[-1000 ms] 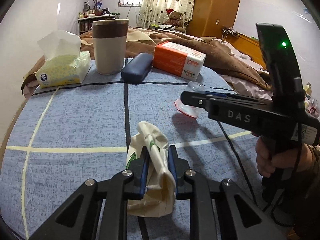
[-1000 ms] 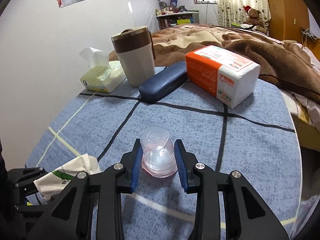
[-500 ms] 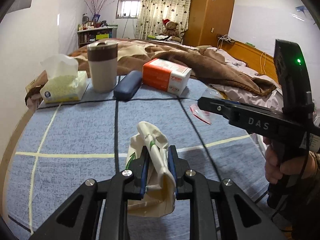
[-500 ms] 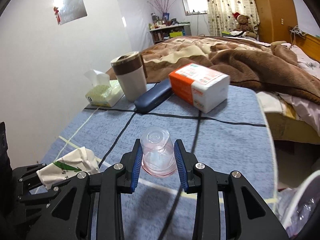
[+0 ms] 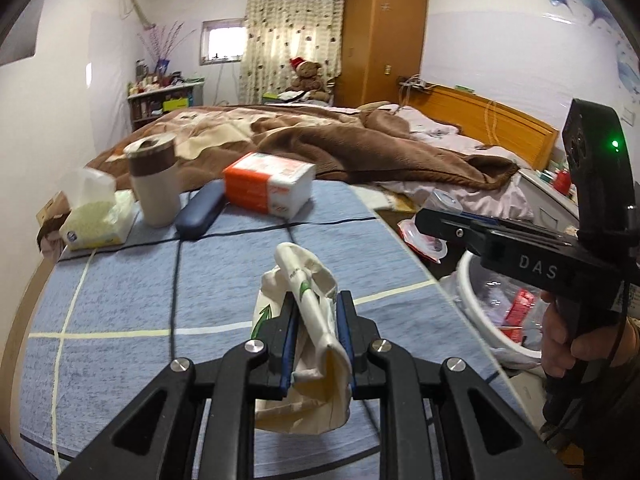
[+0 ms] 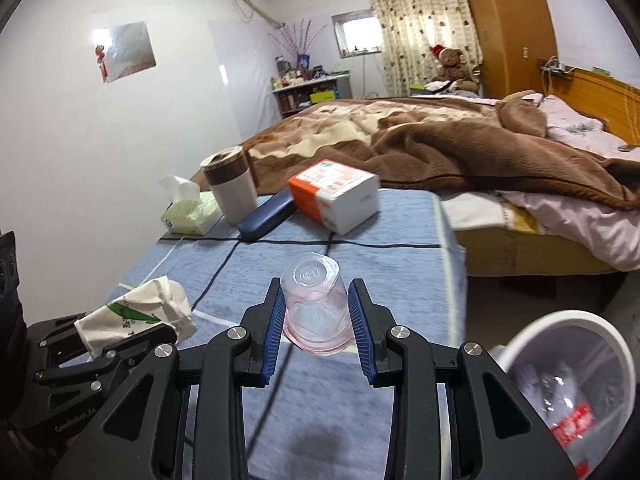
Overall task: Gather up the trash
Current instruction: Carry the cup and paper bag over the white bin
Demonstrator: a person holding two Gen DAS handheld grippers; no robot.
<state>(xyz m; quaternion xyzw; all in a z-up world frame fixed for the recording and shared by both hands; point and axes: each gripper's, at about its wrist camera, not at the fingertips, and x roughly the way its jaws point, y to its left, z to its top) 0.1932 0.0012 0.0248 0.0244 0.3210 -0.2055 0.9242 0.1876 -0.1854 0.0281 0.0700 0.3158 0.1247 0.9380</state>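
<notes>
My left gripper [image 5: 316, 316] is shut on a crumpled white paper wrapper with green print [image 5: 308, 320], held above the blue tablecloth; it also shows in the right wrist view [image 6: 136, 316]. My right gripper [image 6: 316, 312] is shut on a clear plastic cup with a pink rim [image 6: 314, 304], upside down, lifted off the table; in the left wrist view the cup [image 5: 430, 226] is past the table's right edge. A white trash bin [image 6: 580, 384] with trash inside stands on the floor at the right, also seen in the left wrist view [image 5: 480, 312].
At the table's far end stand a tissue pack [image 5: 96, 220], a white and brown mug [image 5: 154, 184], a dark blue case [image 5: 200, 216] and an orange and white napkin pack [image 5: 268, 186]. A bed with a brown blanket [image 5: 340, 144] lies beyond.
Both grippers have lifted and swung right with their loads. The cup has left the table top and the trash bin has come into view at the right.
</notes>
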